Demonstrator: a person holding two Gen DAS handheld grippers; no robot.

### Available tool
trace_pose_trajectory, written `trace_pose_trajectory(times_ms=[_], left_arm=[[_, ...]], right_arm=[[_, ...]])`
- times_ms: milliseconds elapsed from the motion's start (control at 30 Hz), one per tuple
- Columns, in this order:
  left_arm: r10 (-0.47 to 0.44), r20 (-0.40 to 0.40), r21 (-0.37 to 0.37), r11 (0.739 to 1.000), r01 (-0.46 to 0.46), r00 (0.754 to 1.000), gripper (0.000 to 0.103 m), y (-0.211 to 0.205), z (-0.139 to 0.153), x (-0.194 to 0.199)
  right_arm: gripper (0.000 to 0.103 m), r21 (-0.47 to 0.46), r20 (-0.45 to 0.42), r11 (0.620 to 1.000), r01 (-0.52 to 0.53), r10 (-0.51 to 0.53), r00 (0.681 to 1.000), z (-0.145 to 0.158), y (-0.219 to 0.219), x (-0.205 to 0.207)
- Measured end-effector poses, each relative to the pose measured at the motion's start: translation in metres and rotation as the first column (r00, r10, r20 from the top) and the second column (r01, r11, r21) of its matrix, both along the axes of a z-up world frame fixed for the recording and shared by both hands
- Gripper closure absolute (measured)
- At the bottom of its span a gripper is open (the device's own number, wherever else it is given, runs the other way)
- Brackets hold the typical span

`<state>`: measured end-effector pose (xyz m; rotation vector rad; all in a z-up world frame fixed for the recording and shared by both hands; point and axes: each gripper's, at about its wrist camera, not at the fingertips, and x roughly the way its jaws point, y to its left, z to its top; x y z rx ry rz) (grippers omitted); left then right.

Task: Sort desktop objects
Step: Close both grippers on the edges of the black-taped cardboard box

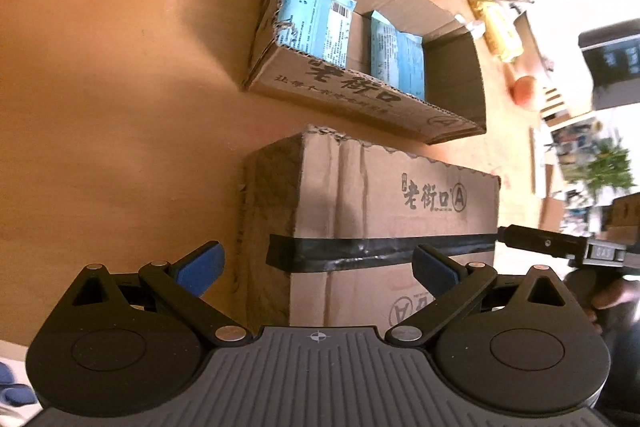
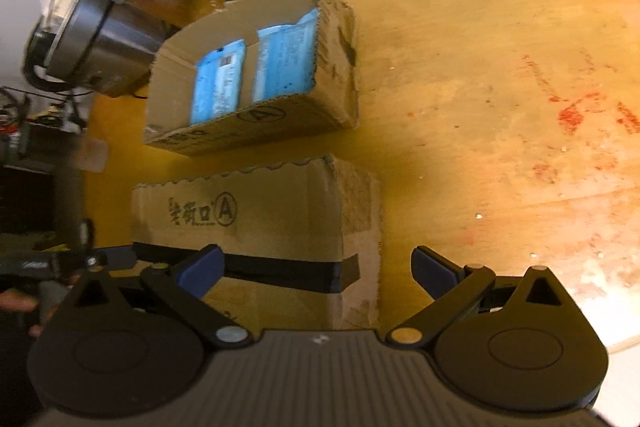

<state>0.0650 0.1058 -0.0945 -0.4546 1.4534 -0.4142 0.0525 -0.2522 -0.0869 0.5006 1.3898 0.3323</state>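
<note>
Wooden surface [image 2: 480, 67] is being shared by two boxes: the taped box [image 1: 380, 227] is being straddled by both open, empty grippers [image 1: 318, 267] [image 2: 318, 267]; blue packets [image 1: 316, 23] are sitting in the open box [image 1: 452, 67]. Squeezing evenly is being advised.

Cardboard boxes: two — one open box [image 1: 372, 95] [image 2: 256, 115], one closed box [image 1: 380, 211] [image 2: 256, 223] sealed by one black tape strip [image 1: 380, 247] [image 2: 280, 271]. Blue packets [image 1: 316, 23] [image 2: 218, 87] in the open box: two. Grippers: two, left gripper [image 1: 316, 269], right gripper [image 2: 318, 269].
</note>
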Motion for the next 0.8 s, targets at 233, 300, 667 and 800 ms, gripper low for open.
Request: trace_pose_trajectory(times_ms=[233, 300, 667, 800], left_arm=[[-0.007, -0.014, -0.054, 0.999, 0.006, 1.000, 0.001, 0.007, -0.011, 0.002], [-0.005, -0.013, -0.063, 0.998, 0.005, 1.000, 0.001, 0.007, -0.013, 0.003], [-0.021, -0.007, -0.122, 0.992, 0.020, 1.000, 0.048, 0.013, -0.020, 0.007], [-0.017, 0.000, -0.114, 0.993, 0.017, 1.000, 0.049, 0.013, -0.019, 0.005]], right_arm=[[0.008, 0.049, -0.002, 0.998, -0.025, 0.026, 1.000, -0.011, -0.006, -0.003], [0.011, 0.060, 0.000, 0.998, -0.026, 0.026, 1.000, -0.012, -0.008, -0.003], [0.064, 0.113, 0.015, 0.992, -0.051, 0.049, 0.999, -0.016, -0.011, -0.002], [0.066, 0.103, 0.015, 0.993, -0.052, 0.051, 0.999, -0.014, -0.010, -0.003]])
